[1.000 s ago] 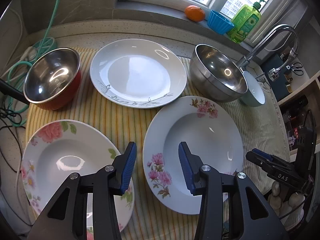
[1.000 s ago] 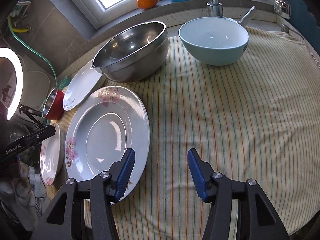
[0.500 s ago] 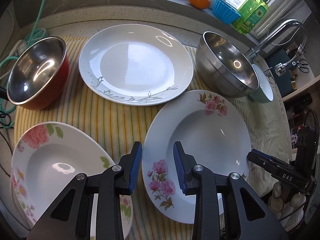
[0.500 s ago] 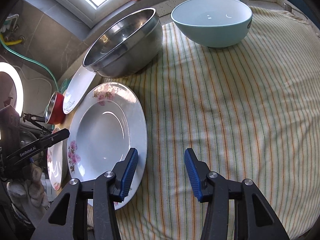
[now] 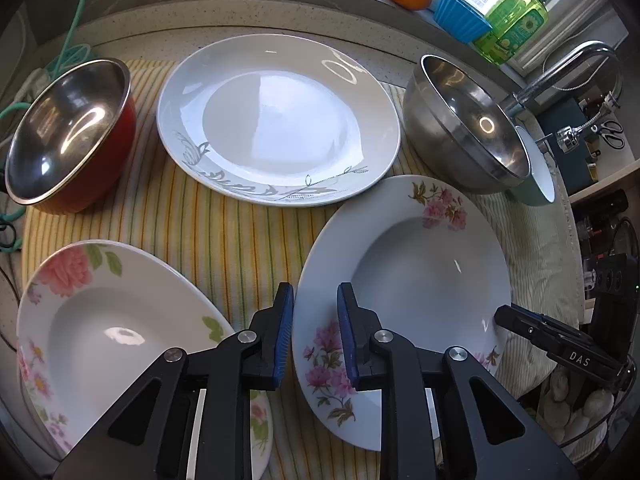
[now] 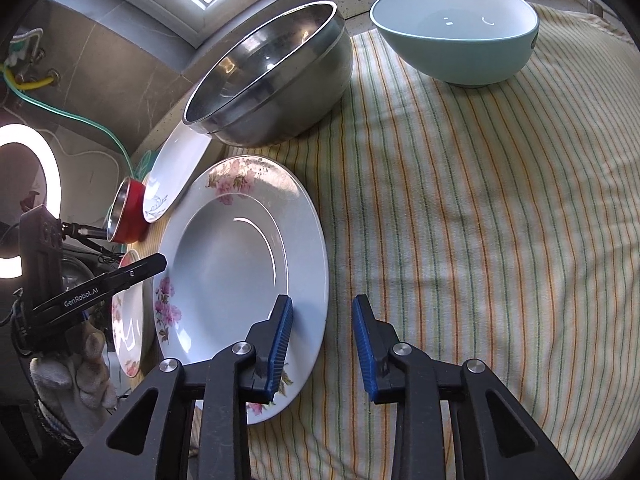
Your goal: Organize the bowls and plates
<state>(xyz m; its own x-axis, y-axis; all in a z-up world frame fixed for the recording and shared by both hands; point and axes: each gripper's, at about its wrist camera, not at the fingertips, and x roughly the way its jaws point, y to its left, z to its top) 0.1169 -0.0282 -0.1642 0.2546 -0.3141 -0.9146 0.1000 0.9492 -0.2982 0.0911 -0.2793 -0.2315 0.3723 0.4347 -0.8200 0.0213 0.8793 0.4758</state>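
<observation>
Two grippers straddle opposite rims of the floral plate (image 5: 404, 256) on the striped cloth (image 6: 460, 200): left gripper (image 5: 315, 334) narrowly open, right gripper (image 6: 322, 342) wider, neither clamped; glazed ceramic, likely stiff, slick, breakable, so pinch the rim.

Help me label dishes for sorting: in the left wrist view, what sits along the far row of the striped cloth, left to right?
Red-sided steel bowl → grey leaf-patterned plate → large stainless steel bowl → pale green bowl, mostly hidden behind the steel one.
</observation>
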